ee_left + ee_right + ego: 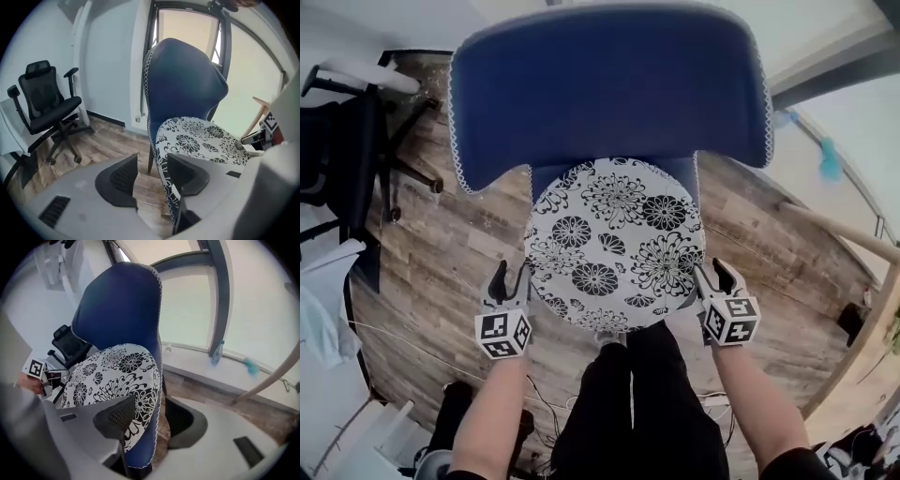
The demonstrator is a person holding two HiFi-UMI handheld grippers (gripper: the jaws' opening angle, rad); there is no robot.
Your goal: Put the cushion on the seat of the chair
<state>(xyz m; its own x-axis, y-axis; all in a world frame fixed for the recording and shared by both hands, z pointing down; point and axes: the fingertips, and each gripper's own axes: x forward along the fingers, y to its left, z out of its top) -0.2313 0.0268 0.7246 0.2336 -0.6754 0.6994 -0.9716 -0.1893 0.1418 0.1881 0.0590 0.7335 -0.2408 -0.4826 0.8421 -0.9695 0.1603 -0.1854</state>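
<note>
A round white cushion (614, 244) with a black flower print lies flat on the seat of the blue chair (609, 94), against its backrest. My left gripper (511, 283) is at the cushion's front left edge and my right gripper (718, 277) at its front right edge. In the left gripper view the jaws of the left gripper (152, 161) stand wide apart, with the cushion's rim (165, 180) hanging between them near the right jaw. In the right gripper view the right gripper (150, 408) is open too; the cushion's edge (140, 413) and the blue seat rim (147, 446) lie between its jaws, unpressed.
A black office chair (356, 150) stands to the left on the wood floor (441, 272). My black-trousered legs (637, 403) are just in front of the seat. A wooden pole (844, 234) and a window wall lie to the right. Cables trail on the floor near my feet.
</note>
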